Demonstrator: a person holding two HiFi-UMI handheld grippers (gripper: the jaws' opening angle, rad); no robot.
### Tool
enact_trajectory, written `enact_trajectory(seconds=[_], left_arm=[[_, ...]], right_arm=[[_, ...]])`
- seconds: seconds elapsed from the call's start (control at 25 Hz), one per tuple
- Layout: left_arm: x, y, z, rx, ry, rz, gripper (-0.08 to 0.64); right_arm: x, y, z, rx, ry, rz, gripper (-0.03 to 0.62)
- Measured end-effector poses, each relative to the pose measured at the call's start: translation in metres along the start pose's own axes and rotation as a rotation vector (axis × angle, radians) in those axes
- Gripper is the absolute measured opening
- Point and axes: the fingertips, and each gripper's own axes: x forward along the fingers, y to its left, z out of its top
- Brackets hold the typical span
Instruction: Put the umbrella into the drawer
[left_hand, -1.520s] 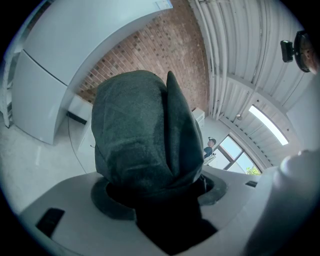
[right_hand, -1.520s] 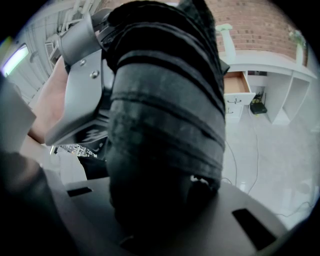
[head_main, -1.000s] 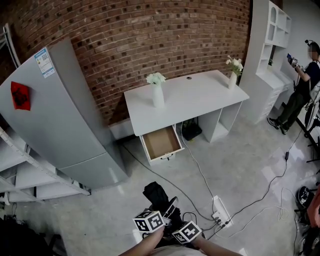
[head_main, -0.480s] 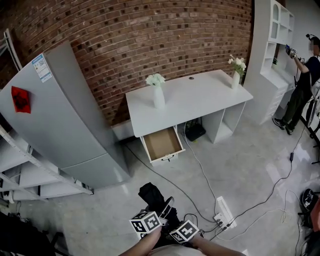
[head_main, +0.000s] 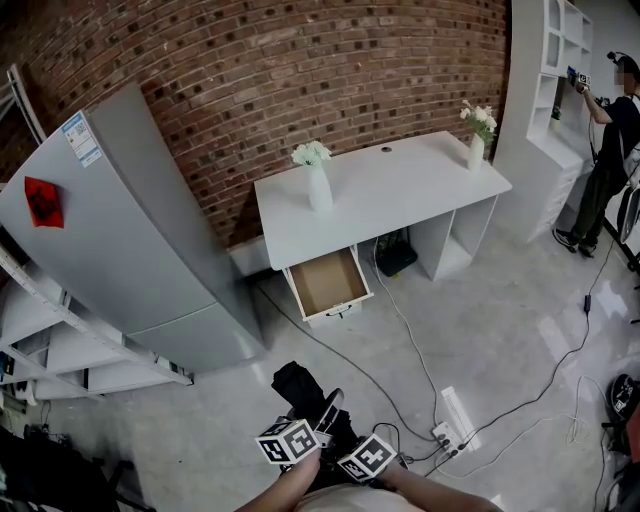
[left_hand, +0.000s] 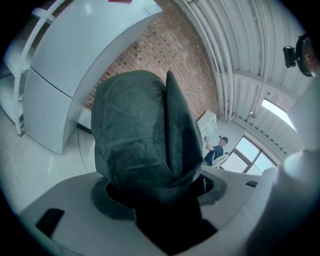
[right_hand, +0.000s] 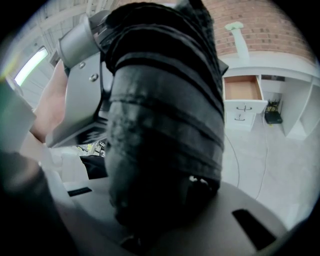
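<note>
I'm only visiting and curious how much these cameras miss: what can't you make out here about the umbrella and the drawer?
- Black folded fabric umbrella: handle and full length unseen; it fills both gripper views close up, and the head view shows it small near the bottom edge.
- Open wood-bottomed drawer of the white desk: missing from the left gripper view.
- Label on the grey fridge: print too small, head view.

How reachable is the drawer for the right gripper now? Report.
Probably not yet: the right gripper, shut on the umbrella, is well short of the open drawer across the floor. Only cables lie between.
</note>
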Motion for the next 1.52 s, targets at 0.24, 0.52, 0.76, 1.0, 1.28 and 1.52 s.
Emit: enact_trajectory(seconds=[0.24,0.52,0.76,1.0,1.28,1.52], left_arm=[[0.008,-0.007,-0.002,0.008,0.008,-0.017,0.296],[0.015,-0.011,-0.003,0.011,0.024,-0.03,0.296],[0.023,-0.002,-0.003,-0.008,0.037,-0.033,0.296],[0.04,0.013,0.004,-0.02,0.068,-0.047,0.296],[0.06,0.05,0.017,-0.069,0.129,-0.051,0.296],[0.085,0.075,0.033,-0.089,0.181,-0.068,0.296]], right_arm=[[-0.005,-0.007,-0.001,0.014,-0.013,-0.016,0.032],[-0.009,-0.011,0.0,0.029,-0.014,-0.022,0.032],[-0.003,-0.017,0.004,0.042,-0.004,-0.019,0.032],[0.007,-0.03,0.017,0.077,0.007,-0.027,0.032],[0.03,-0.041,0.046,0.123,0.036,-0.016,0.032],[0.044,-0.059,0.076,0.171,0.043,-0.027,0.032]])
